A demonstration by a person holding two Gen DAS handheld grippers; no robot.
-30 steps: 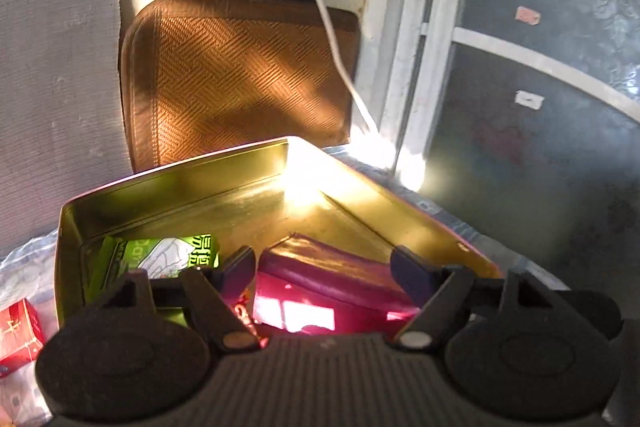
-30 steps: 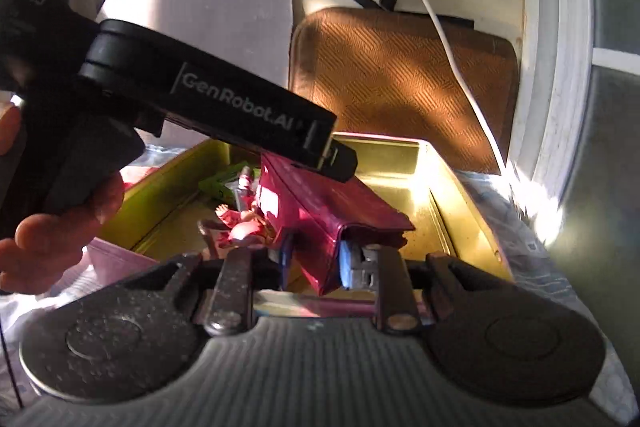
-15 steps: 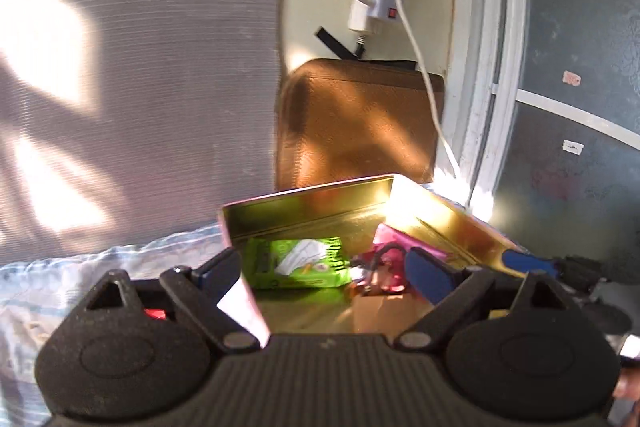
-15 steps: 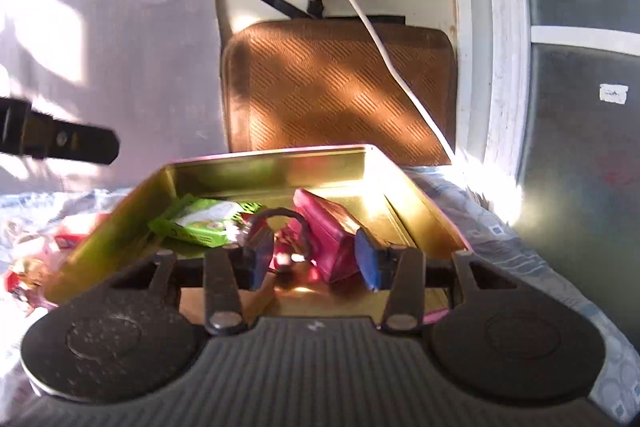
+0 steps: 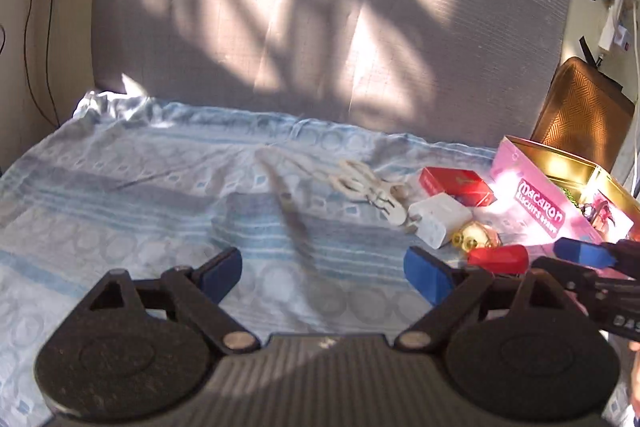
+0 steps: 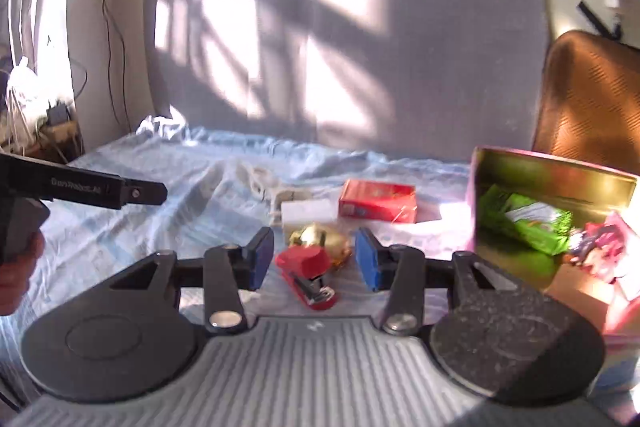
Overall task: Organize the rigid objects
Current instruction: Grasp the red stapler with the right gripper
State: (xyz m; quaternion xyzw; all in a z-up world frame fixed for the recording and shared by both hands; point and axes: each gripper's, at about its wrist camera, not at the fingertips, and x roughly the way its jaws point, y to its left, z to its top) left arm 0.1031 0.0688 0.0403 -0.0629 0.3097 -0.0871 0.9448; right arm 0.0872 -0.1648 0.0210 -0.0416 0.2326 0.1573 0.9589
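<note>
Several small rigid things lie together on a pale blue patterned cloth [image 5: 132,187]: a red box [image 6: 377,201], a white block-shaped adapter [image 5: 440,217], a gold-wrapped lump [image 6: 320,239], a red stapler [image 6: 310,277] and a pair of cream-handled scissors [image 5: 366,189], with a slim blurred tool [image 5: 290,213] a little apart to the left. To their right stands a pink tin [image 5: 532,203] lettered "Macaron", its gold inside holding a green packet [image 6: 524,223] and a pink-red item [image 6: 604,239]. A second ago both cameras looked straight into that tin, with the left gripper's fingers spread around a magenta box and the right gripper closed on its edge; now both views have swung left, the tin sits at the right edge and the loose pile fills the middle. The left gripper [image 5: 322,269] has its jaws spread wide over bare cloth with nothing between them. The right gripper [image 6: 314,259] has just been opening; its blue pads stand apart on either side of the stapler and the gold lump without touching them. Only the left wrist view shows the lettering on the tin and the scissors clearly; only the right wrist view shows the green packet plainly and a hand [image 6: 16,275] on the left gripper's handle.
</note>
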